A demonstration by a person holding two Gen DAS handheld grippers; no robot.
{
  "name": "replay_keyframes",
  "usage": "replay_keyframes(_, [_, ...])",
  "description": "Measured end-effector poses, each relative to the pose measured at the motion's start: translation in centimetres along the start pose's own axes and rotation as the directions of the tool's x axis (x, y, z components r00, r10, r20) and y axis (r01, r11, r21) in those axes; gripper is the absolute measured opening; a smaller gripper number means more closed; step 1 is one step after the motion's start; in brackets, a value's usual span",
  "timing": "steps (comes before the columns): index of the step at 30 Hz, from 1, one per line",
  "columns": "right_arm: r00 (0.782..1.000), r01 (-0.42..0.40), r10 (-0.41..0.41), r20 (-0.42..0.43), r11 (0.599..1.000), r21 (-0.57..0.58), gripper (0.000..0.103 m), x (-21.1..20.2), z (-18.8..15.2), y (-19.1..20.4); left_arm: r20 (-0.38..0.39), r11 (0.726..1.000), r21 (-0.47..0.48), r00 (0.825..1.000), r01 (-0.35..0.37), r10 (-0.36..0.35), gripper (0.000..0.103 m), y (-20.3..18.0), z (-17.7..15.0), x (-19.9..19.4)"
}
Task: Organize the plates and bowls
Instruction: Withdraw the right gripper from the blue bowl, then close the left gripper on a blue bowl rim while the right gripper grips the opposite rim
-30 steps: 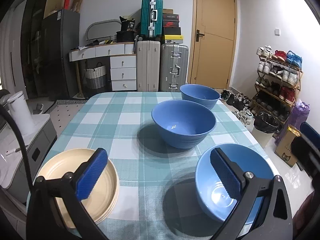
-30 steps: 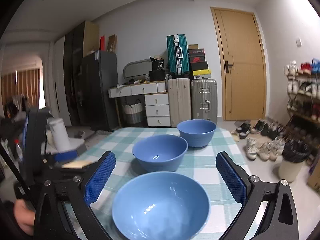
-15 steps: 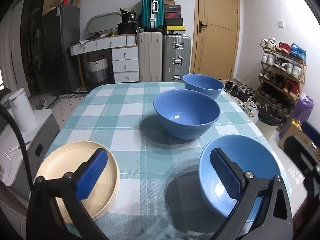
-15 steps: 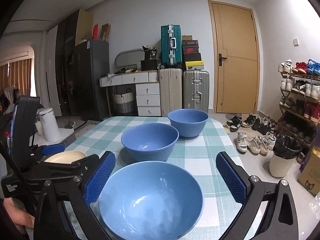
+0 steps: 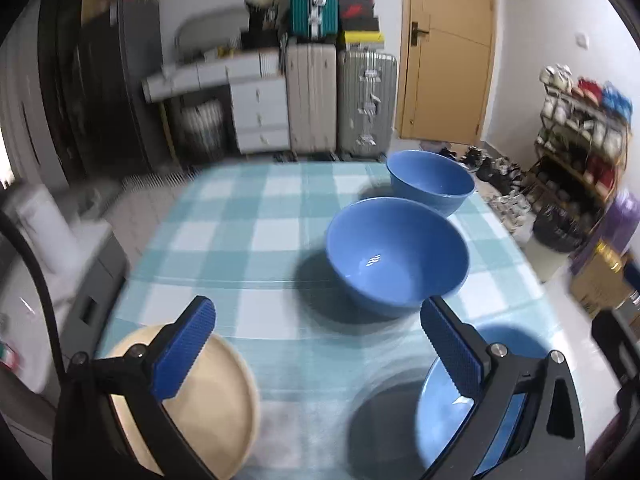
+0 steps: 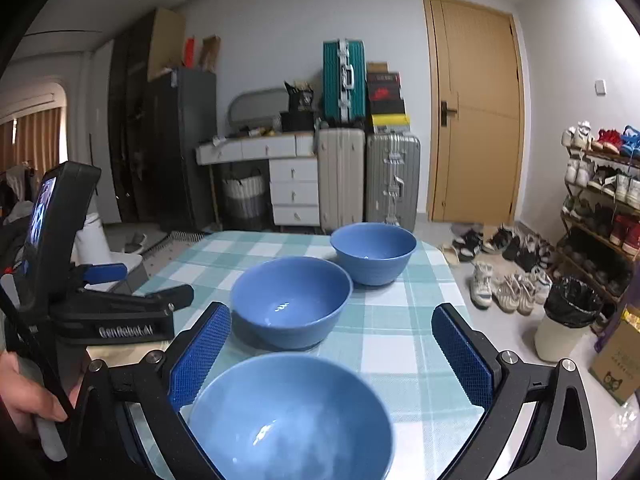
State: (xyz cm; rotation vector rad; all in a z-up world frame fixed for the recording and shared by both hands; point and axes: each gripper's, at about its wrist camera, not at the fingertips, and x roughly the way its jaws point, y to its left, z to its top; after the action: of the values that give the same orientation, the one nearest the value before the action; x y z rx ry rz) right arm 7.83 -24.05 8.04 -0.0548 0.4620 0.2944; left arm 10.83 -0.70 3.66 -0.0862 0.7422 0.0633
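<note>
Near bowl (image 6: 292, 416): blue, glossy, empty; it sits at the desk's (image 5: 256, 236) near right corner, right under your right tongs (image 6: 332, 356).
Middle bowl (image 5: 396, 256): blue, the widest of the three as you see it, empty but for a glint of light on its floor; it stands just behind the near bowl, apart from it.
Far bowl (image 5: 430, 180): blue, empty, at the desk's far right edge, just beside the middle bowl; from your left wrist view their rims overlap, so you cannot tell if they touch.
Plates (image 5: 200, 404): cream, round, shallow, nothing on them; at the near left corner. This frame is blurred, so you cannot tell how many are stacked.
Left tongs (image 5: 316, 344): released, fingers spread wide and holding nothing, one blue pad over the plates and the other over the near bowl's rim.
Right tongs: released too, fingers wide, hanging above the near bowl without touching it.
Desk: covered in a teal-and-white checked cloth.
</note>
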Motion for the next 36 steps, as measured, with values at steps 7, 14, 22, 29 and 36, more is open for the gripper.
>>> replay_keyframes(7, [0.985, -0.069, 0.08, -0.155, 0.995, 0.073, 0.102, 6.8, 5.3, -2.8, -0.136, 0.979, -0.199, 0.988, 0.04, -0.068, 0.103, 2.3, 3.8, 5.6])
replay_keyframes(14, [0.869, -0.076, 0.216, -0.444, 0.947, 0.313, 0.102, 17.7, 6.9, -5.8, -0.291, 0.985, -0.171, 0.954, 0.028, -0.078, 0.103, 1.5, 4.7, 11.9])
replay_keyframes(22, [0.778, 0.055, 0.193, -0.597, 0.927, 0.371, 0.099, 25.2, 4.8, -7.4, -0.349, 0.996, -0.079, 0.935, 0.039, -0.065, 0.103, 0.2, 4.7, 15.6])
replay_keyframes(29, [0.753, 0.071, 0.198, -0.628, 0.923, 0.377, 0.07, 27.2, 2.9, -6.8, -0.334, 0.982, -0.151, 0.93, 0.109, -0.155, 0.094, 1.3, 4.5, 16.6])
replay_keyframes(36, [0.728, 0.086, 0.192, -0.658, 0.927, 0.366, 0.038, 28.5, 2.0, -6.6, -0.337, 0.963, -0.205, 0.911, 0.176, -0.239, 0.063, 1.6, 4.5, 17.3])
